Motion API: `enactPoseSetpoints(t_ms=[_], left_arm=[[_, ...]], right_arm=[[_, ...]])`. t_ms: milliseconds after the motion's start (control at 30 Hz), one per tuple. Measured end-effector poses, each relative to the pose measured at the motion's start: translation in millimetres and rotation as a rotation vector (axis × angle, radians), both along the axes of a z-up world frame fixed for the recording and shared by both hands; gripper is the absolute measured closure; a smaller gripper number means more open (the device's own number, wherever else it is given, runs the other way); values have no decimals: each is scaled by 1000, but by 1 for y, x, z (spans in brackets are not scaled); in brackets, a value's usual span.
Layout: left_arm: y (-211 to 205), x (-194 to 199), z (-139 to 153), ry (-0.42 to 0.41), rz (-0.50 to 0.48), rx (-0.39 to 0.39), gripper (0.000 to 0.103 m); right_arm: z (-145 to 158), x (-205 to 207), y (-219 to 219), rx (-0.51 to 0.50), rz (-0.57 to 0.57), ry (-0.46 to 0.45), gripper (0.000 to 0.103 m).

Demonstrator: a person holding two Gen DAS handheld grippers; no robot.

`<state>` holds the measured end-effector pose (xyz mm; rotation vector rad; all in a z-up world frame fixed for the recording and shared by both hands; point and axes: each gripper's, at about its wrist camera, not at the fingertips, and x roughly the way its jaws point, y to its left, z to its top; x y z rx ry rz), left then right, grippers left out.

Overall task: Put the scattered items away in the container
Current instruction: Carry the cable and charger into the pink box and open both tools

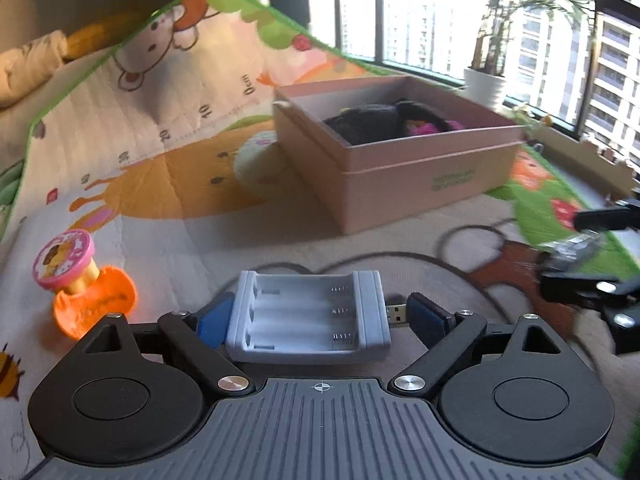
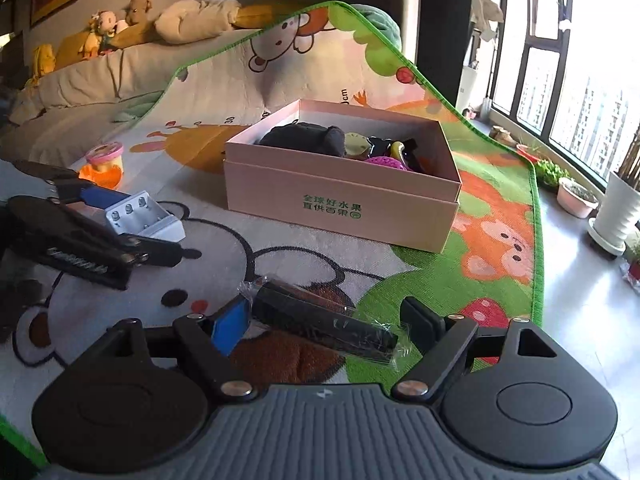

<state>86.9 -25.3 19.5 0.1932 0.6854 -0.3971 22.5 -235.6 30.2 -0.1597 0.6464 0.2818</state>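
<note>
A pink cardboard box (image 1: 420, 172) stands on the cartoon play mat, holding a dark plush and other items; it also shows in the right wrist view (image 2: 340, 200). My left gripper (image 1: 320, 320) has its fingers around a white battery charger (image 1: 308, 316) with a USB plug; the right finger stands a little off it. The charger also shows in the right wrist view (image 2: 144, 218). My right gripper (image 2: 328, 324) holds a black bar in clear wrap (image 2: 324, 322) between its fingers, with a gap at the right finger. An orange and pink toy (image 1: 80, 280) lies left.
The play mat's green edge (image 2: 538, 240) runs along the grey floor on the right, where white and pink plant pots (image 2: 616, 208) stand by the window. A sofa with plush toys (image 2: 112, 28) is at the back left.
</note>
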Motion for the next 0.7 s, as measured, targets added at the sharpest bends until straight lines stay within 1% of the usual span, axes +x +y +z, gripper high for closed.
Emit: enactPoseSetpoints(t_ms=[100, 200, 300, 400, 500, 567, 667, 700], left_arm=[[-9, -17, 6, -8, -43, 3, 9], [-19, -23, 12, -19, -77, 1, 9], [-28, -22, 20, -50, -102, -1, 9], [-33, -12, 33, -95, -107, -20, 9], [-40, 4, 58, -174, -119, -43, 9], [-47, 18, 79, -254, -121, -53, 9], [-59, 44, 103, -375, -118, -65, 9], [-63, 56, 109, -402, -113, -80, 8]], right_arm=[[0, -5, -4, -15, 19, 5, 21], [1, -7, -10, -3, 25, 22, 21], [6, -6, -17, 25, 9, 20, 21], [20, 1, -27, 71, -19, -2, 21], [49, 19, -37, 143, -28, -53, 21], [73, 38, -41, 196, -31, -101, 21], [108, 82, -47, 289, -43, -151, 21], [117, 98, -47, 316, -43, -169, 17]])
